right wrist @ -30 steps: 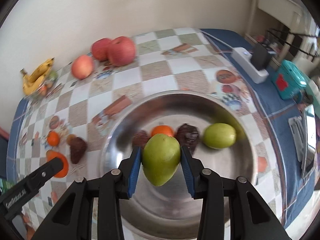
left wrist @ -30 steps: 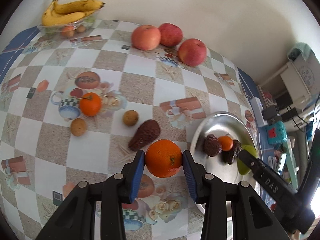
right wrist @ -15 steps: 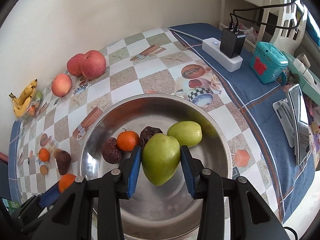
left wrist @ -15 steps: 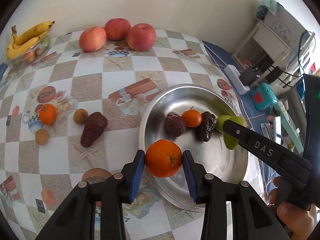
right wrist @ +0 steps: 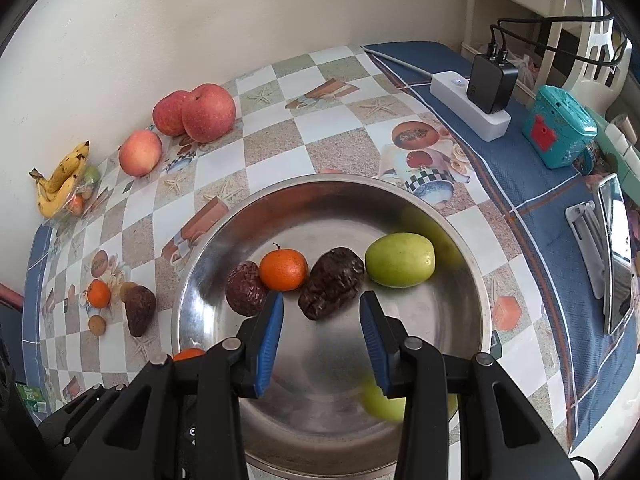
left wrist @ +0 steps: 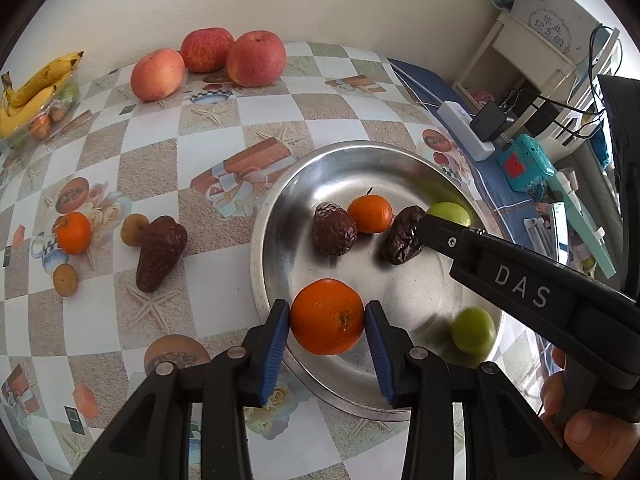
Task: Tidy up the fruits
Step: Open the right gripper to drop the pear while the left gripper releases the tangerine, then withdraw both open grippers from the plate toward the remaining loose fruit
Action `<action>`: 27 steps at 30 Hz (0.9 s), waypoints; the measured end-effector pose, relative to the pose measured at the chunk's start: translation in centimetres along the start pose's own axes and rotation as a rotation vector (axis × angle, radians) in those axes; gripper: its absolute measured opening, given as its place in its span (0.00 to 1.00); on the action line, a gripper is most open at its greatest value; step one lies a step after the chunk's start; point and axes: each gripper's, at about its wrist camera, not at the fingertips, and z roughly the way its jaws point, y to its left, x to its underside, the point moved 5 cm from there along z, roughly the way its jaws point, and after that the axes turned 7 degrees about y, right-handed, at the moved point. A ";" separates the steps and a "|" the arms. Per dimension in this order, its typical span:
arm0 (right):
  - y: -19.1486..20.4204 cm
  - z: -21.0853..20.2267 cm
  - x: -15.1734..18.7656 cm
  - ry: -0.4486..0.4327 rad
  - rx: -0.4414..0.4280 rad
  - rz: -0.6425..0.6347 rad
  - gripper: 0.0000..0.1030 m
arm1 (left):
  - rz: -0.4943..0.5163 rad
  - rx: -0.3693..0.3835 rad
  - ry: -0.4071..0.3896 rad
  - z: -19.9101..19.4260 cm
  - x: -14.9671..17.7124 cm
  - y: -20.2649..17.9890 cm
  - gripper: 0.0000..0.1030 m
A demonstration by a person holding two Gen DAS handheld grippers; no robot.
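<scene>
My left gripper (left wrist: 326, 312) is shut on a large orange (left wrist: 327, 316), held over the near left rim of the steel bowl (left wrist: 256, 268). My right gripper (right wrist: 321, 304) hangs open over the same bowl (right wrist: 332, 179), with nothing between its blue pads. A green fruit (right wrist: 382, 400) shows blurred below its right finger, also seen in the left wrist view as the green fruit (left wrist: 473, 332) on the bowl's floor. Further in lie a tangerine (right wrist: 283, 270), two dark wrinkled fruits (right wrist: 332, 282) and another green fruit (right wrist: 400, 260).
On the checked tablecloth left of the bowl lie a tangerine (left wrist: 73, 232), a dark fruit (left wrist: 160, 252) and two small brown fruits (left wrist: 134, 229). Three apples (left wrist: 256, 58) and bagged bananas (left wrist: 32, 92) sit by the wall. A power strip (right wrist: 468, 112), a teal box (right wrist: 562, 132) and a phone on a stand (right wrist: 616, 252) are at the right.
My left gripper carried the orange rightward from above the table to above the bowl's rim. The green fruit has left my right gripper's jaws and is down in the bowl.
</scene>
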 end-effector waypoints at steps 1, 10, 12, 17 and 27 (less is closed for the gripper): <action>0.0 0.0 0.0 0.001 0.002 -0.001 0.40 | 0.000 -0.001 0.000 0.0 0.0 0.0 0.41; 0.0 0.2 0.1 0.008 0.000 0.000 0.40 | -0.004 0.000 0.000 0.0 0.0 0.1 0.51; 0.0 0.2 0.1 0.008 0.000 0.000 0.40 | -0.008 -0.003 0.001 0.0 0.0 0.1 0.51; 0.1 0.3 0.1 0.013 0.001 -0.004 0.40 | -0.044 -0.019 0.007 0.0 0.0 1.0 0.55; 0.5 0.6 0.2 0.022 0.005 -0.015 0.40 | -0.245 -0.126 0.006 -0.8 0.1 7.1 0.57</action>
